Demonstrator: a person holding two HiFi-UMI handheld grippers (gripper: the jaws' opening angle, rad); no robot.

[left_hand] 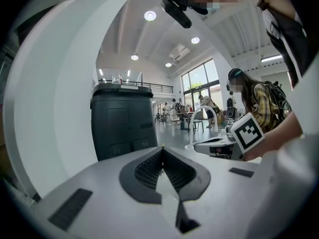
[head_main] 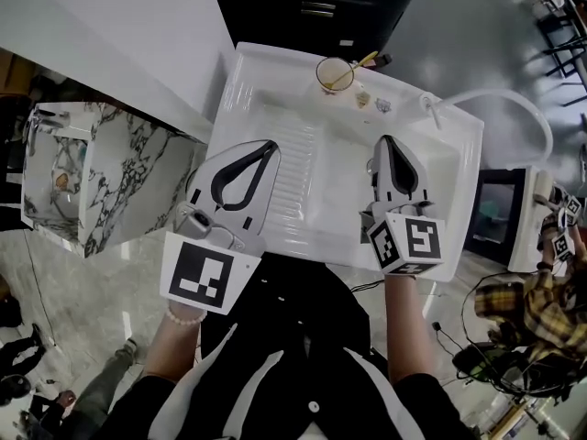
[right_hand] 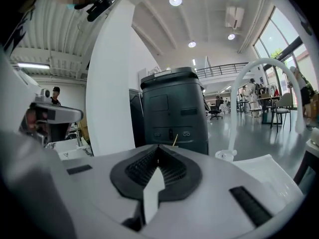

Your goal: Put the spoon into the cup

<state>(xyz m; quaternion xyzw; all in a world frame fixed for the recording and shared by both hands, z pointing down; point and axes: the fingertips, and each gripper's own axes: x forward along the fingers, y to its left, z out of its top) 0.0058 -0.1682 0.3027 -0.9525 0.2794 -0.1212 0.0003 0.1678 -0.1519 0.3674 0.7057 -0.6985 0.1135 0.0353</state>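
Observation:
A clear cup (head_main: 333, 74) stands on the far rim of the white sink (head_main: 459, 154), and a spoon (head_main: 356, 66) with a yellowish handle leans inside it. Both grippers hover over the near half of the basin, well short of the cup. My left gripper (head_main: 271, 144) is shut, its tips meeting with nothing between them (left_hand: 163, 147). My right gripper (head_main: 389, 139) is shut and empty too (right_hand: 159, 146). In the right gripper view only the tip of the spoon's handle (right_hand: 175, 140) pokes above the jaws.
Two small objects (head_main: 371, 103) lie on the sink rim right of the cup. A white curved faucet hose (head_main: 523, 104) arcs at the far right corner. A marble-patterned counter (head_main: 101, 172) stands left, a dark cabinet (head_main: 312, 7) behind. Another person in plaid (head_main: 523, 310) is at the right.

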